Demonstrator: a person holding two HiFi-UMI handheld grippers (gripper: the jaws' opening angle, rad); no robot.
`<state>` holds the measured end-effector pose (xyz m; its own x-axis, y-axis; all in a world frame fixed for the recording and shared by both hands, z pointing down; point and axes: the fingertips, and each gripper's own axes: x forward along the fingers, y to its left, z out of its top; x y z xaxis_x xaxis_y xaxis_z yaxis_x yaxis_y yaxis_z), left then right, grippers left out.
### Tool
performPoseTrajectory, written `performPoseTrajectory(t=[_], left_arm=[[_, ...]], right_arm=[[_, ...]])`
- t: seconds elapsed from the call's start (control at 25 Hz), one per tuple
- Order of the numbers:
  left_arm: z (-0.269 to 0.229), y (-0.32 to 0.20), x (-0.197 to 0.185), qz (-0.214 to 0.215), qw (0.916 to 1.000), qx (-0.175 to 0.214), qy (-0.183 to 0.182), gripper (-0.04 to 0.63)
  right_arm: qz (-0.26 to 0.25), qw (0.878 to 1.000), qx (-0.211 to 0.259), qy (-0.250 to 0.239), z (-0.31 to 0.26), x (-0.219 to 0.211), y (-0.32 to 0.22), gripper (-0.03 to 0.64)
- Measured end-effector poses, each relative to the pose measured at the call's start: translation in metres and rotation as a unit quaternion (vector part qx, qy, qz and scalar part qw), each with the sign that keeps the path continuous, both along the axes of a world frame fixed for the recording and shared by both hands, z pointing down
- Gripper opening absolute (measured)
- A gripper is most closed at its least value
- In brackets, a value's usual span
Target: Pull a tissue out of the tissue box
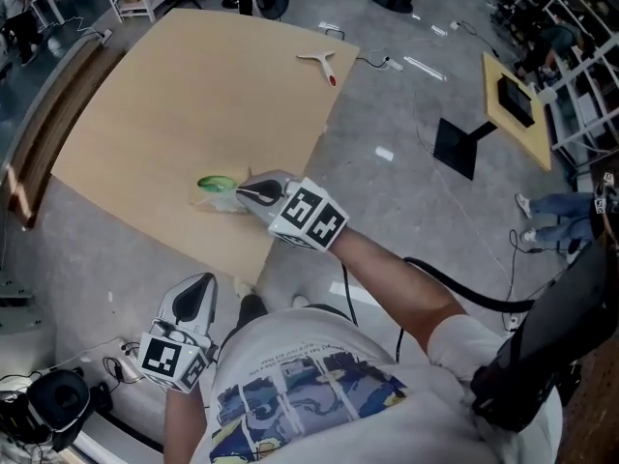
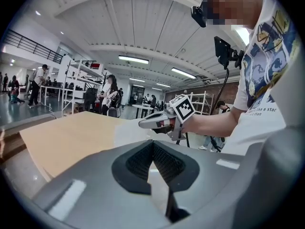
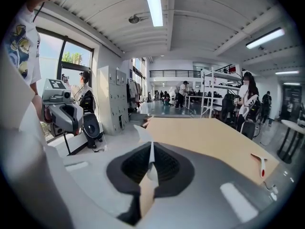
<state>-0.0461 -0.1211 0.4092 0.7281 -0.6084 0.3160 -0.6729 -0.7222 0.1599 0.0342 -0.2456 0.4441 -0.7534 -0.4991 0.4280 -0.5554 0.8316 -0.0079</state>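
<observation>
right gripper (image 3: 151, 144): jaws pinching thin white paper tissue (image 3: 141, 132) | left gripper (image 2: 153, 144), 7 o'clock: jaws together, empty | tissue: likely light, tearable; grip middle fold

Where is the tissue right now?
The tissue is pinched in the right gripper, centre of the head view, above the table's near edge beside a green object.

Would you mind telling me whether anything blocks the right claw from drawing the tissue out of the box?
Nothing visible does: the right claw is shut on the tissue, with open space above the tissue box.
</observation>
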Motion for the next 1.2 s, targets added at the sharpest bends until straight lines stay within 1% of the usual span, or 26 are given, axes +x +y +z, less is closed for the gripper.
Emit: performPoseTrajectory(t=[0.28,0.52,0.68,1.04,1.2], left_arm=[[0.001,0.006,0.024,0.010,0.9999,0.003,-0.003,0.003],[0.004,0.028,0.048,0.014,0.9999,0.009,0.003,0.003],[0.008,0.040,0.052,0.012,0.9999,0.010,0.005,0.003],[0.017,0.060,0.060,-0.002,1.0000,0.006,0.005,0.003],[0.022,0.071,0.063,-0.004,1.0000,0.001,0.003,0.003]], right_arm=[[-0.005,1.000,0.023,-0.009,-0.029,0.021,0.023,0.003],[-0.015,0.999,0.045,-0.012,-0.052,0.045,0.060,0.003],[-0.021,0.998,0.063,-0.011,-0.065,0.051,0.078,0.003],[-0.033,0.996,0.081,-0.016,-0.081,0.067,0.112,0.003],[-0.032,0.995,0.087,-0.029,-0.089,0.070,0.129,0.003]])
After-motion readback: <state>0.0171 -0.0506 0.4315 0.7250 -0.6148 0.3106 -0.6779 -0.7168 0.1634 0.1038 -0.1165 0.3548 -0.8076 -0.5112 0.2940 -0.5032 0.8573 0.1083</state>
